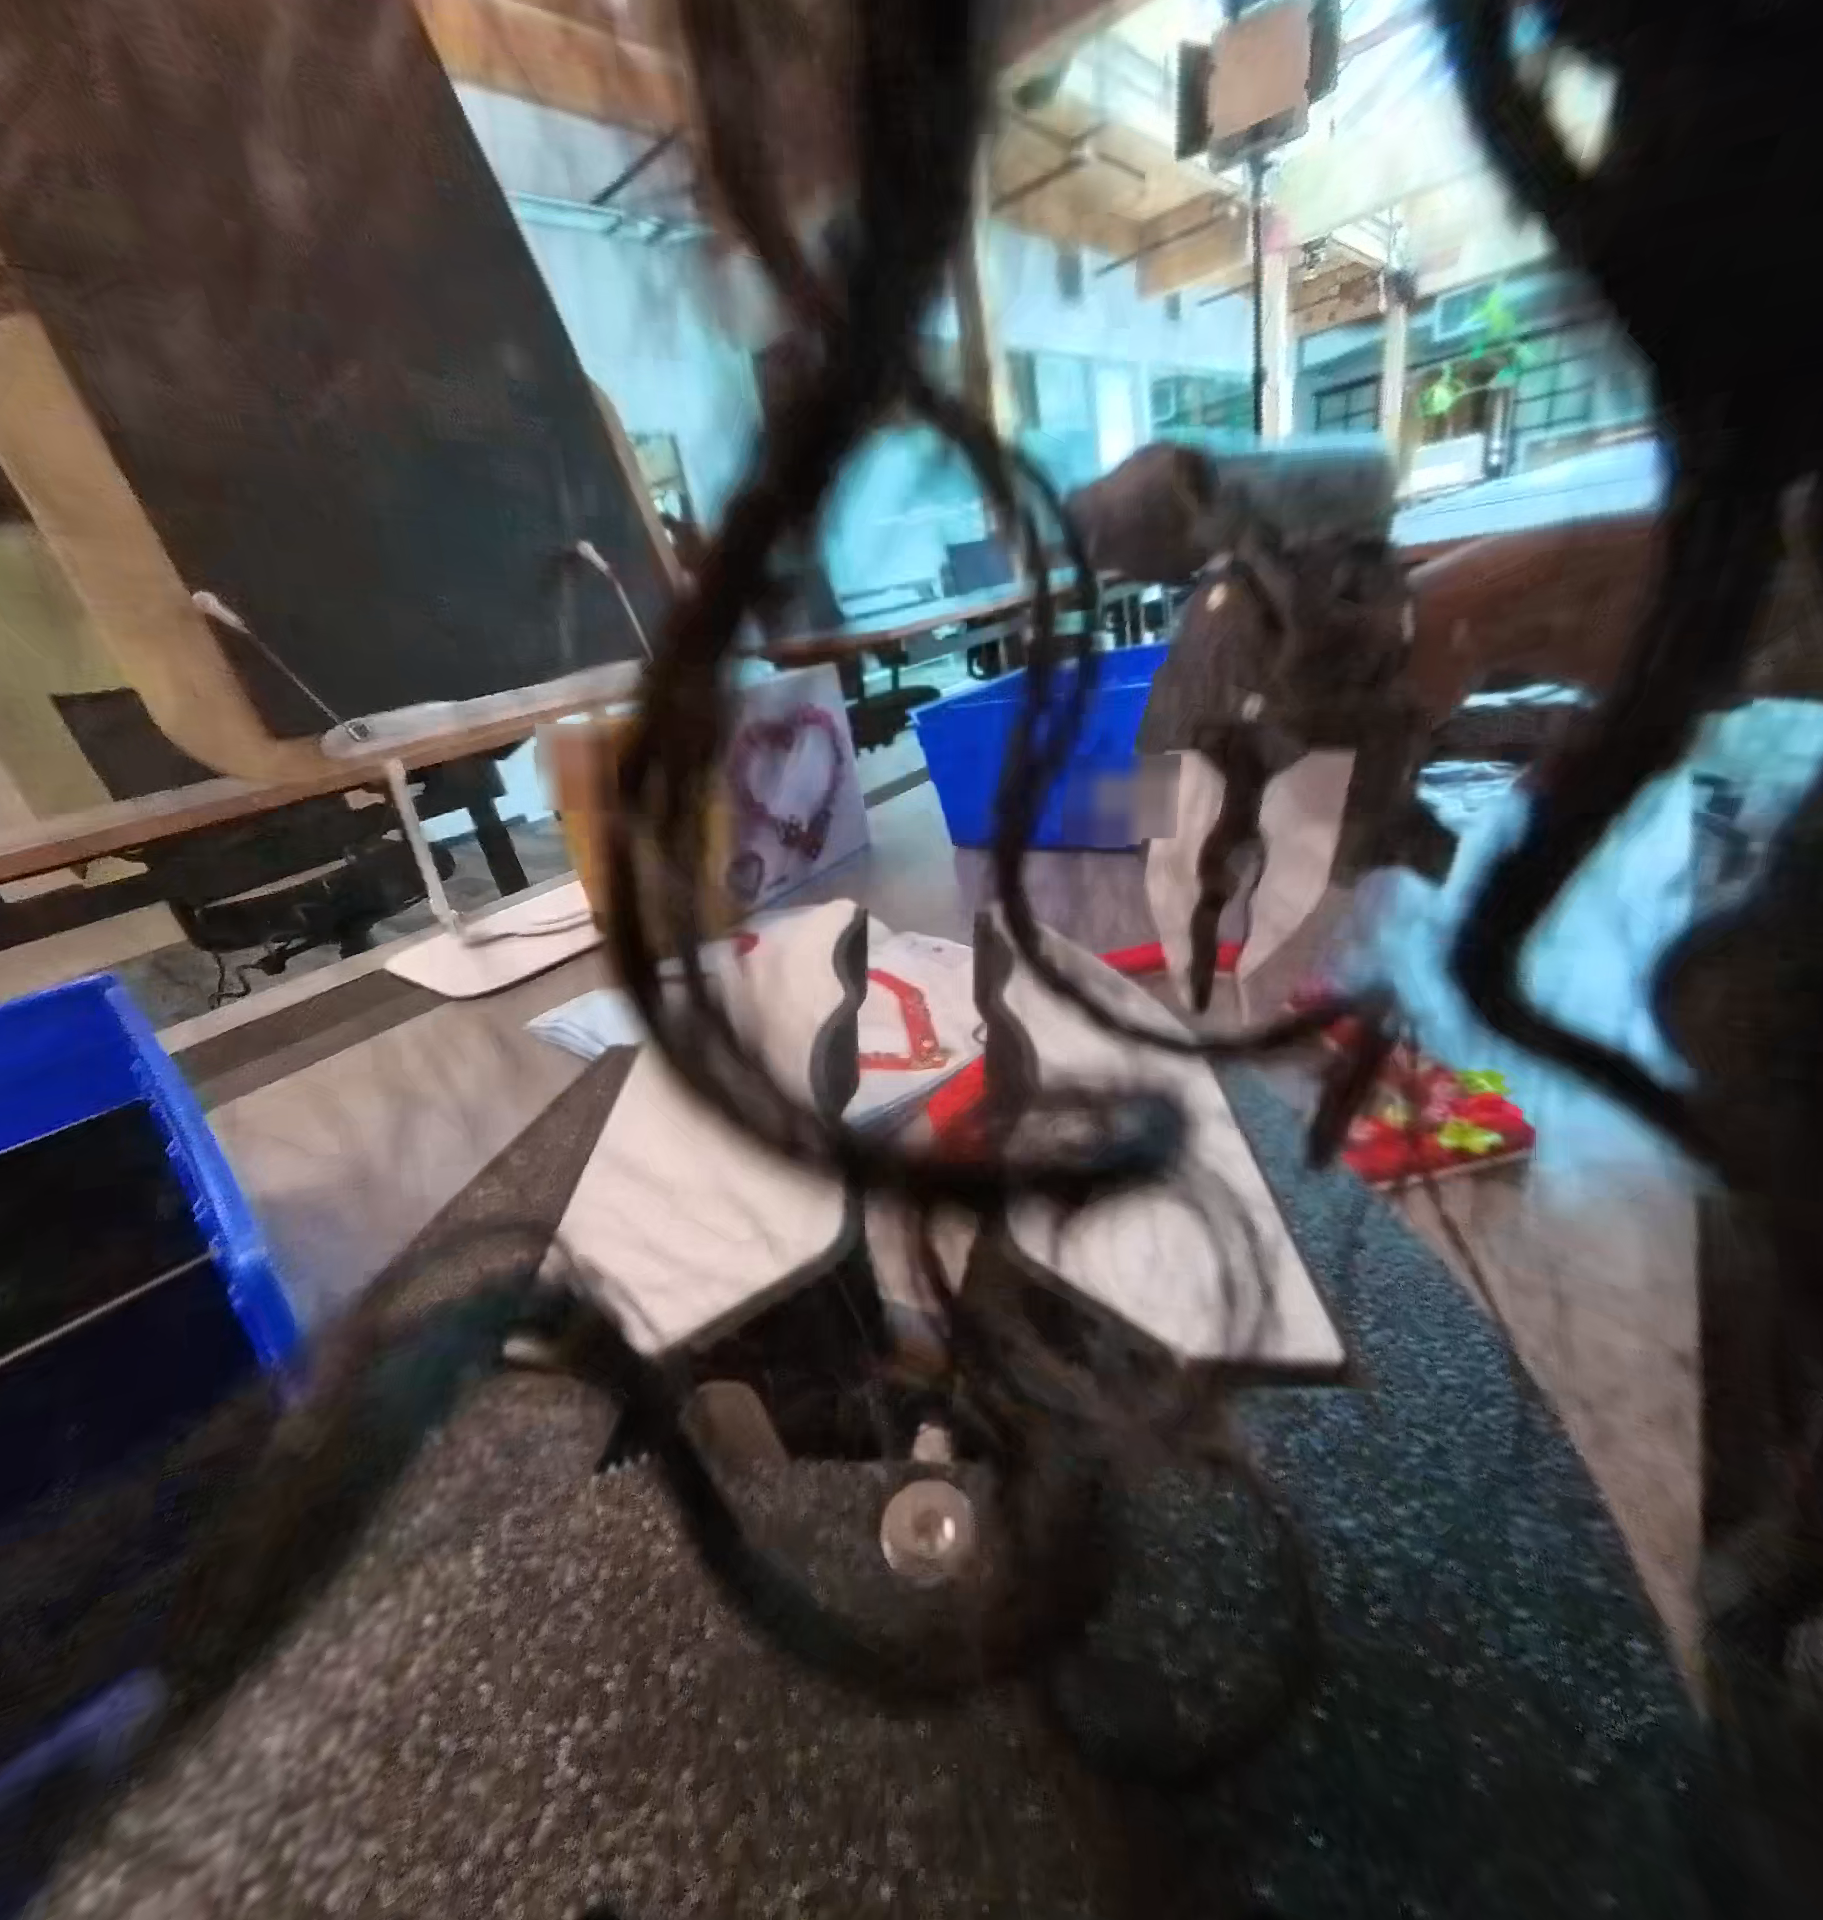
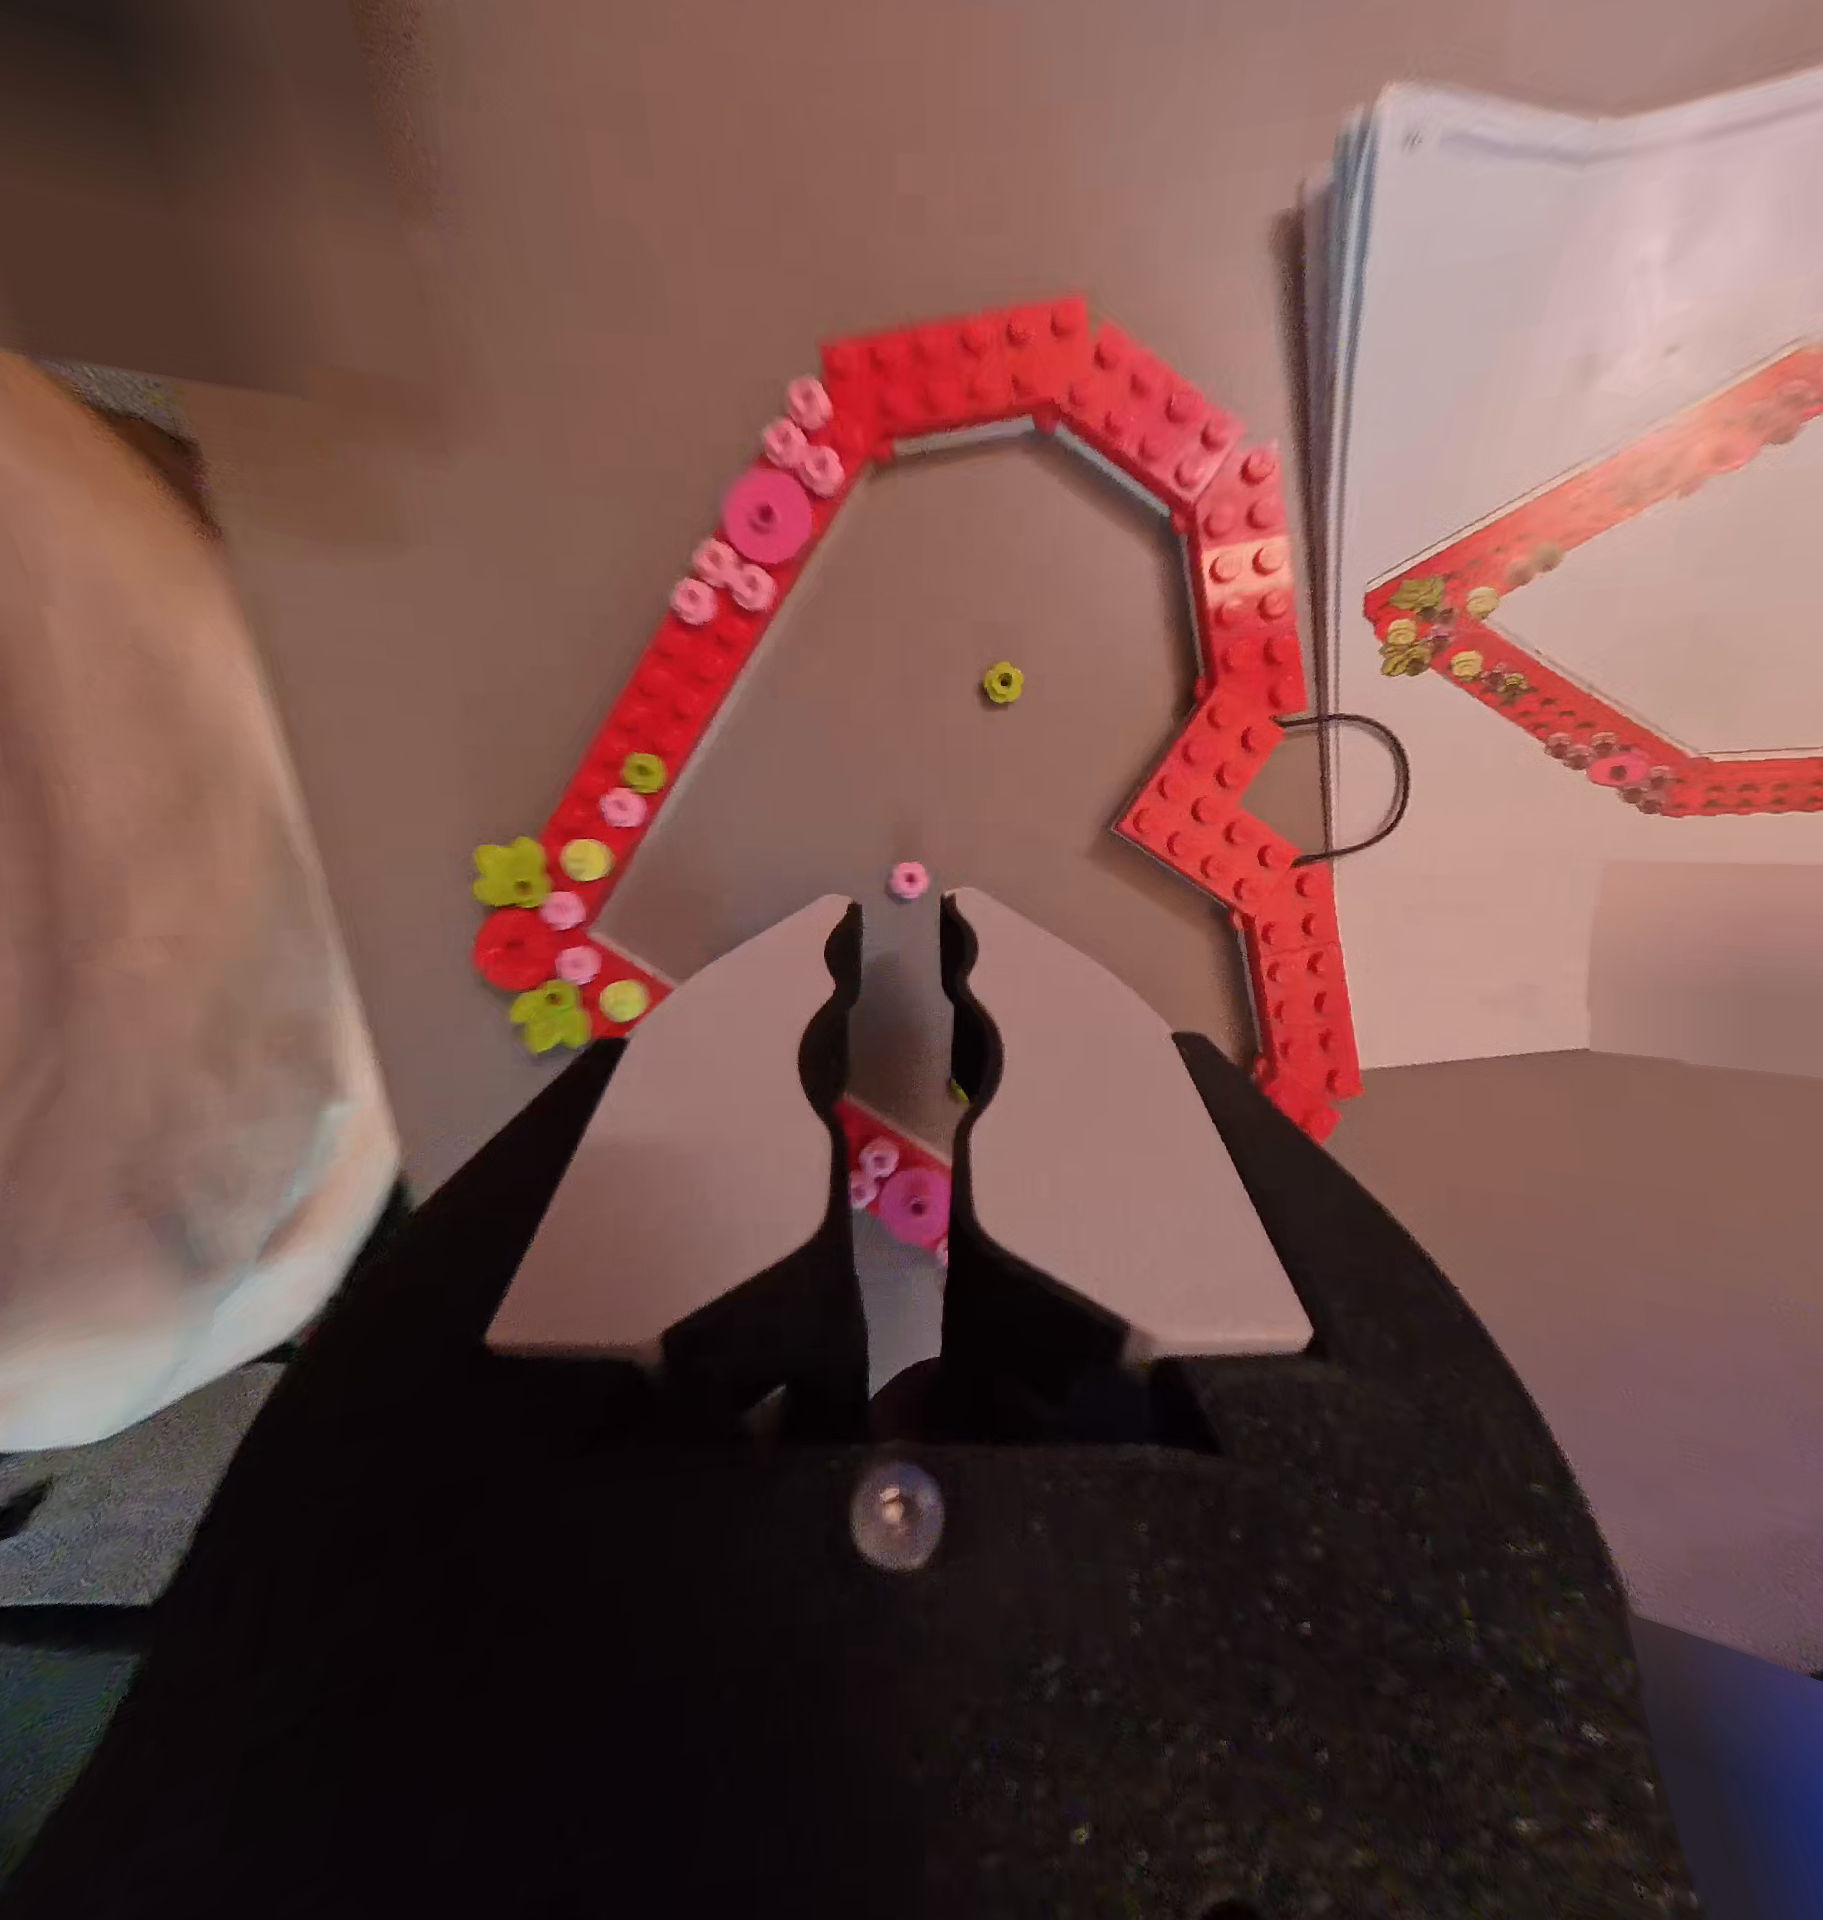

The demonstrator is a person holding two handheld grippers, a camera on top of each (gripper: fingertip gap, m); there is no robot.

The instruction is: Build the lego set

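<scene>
Right hand-held gripper (image 2: 899,909) narrowly parted, empty.

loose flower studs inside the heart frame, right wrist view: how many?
2. A pink flower stud lies just ahead of the right gripper fingertips; a lime flower stud sits farther in, toward the notch of the red heart frame. The fingers may hide more.

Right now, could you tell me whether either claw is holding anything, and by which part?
Neither holds anything. The right claw is open above the table, just short of a loose pink flower stud. The left claw is open and empty.
</scene>
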